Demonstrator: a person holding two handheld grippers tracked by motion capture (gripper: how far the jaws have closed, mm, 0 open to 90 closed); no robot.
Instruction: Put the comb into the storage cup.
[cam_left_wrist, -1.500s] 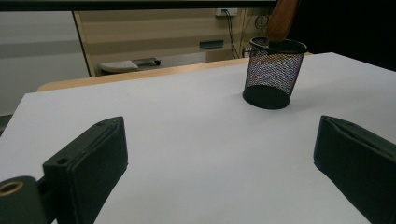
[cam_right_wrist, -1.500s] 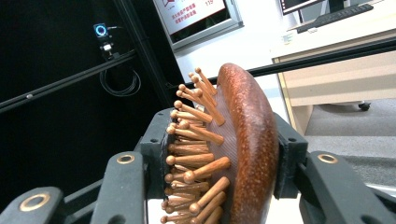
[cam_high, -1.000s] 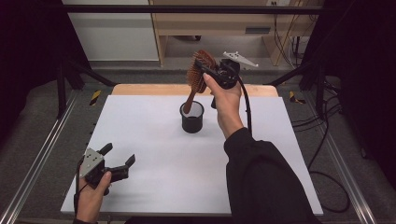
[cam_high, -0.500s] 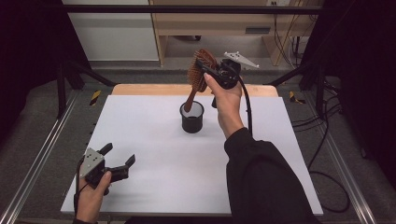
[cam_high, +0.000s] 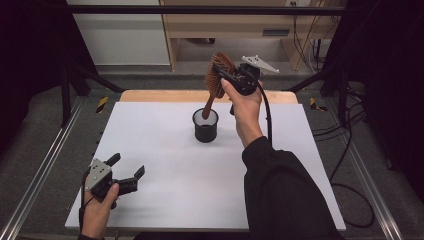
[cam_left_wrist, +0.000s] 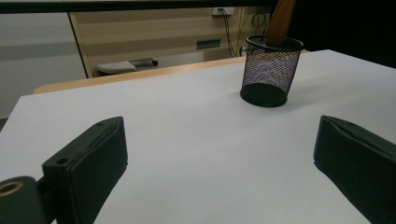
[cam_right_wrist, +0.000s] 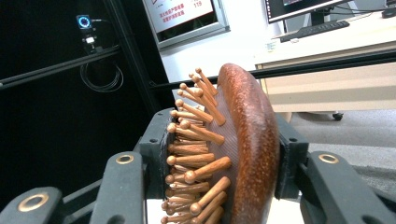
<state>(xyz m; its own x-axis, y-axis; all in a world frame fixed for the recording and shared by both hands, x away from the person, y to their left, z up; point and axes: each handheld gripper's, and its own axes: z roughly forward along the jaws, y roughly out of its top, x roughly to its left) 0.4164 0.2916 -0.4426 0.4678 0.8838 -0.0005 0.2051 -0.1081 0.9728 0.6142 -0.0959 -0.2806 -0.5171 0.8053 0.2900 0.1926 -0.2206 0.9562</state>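
The right hand-held gripper (cam_high: 226, 76) clamps the wooden hairbrush (cam_high: 216, 80) by its head, handle down in the mesh cup (cam_high: 205, 126) mid-counter (cam_high: 165, 150). At seven o'clock, the left hand-held gripper (cam_high: 127, 167) rests open.

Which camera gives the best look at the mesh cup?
The left gripper view: the mesh cup stands close and side-on, its weave and rim plain, with the hairbrush handle inside. The high view shows it smaller, from above, mid-table.
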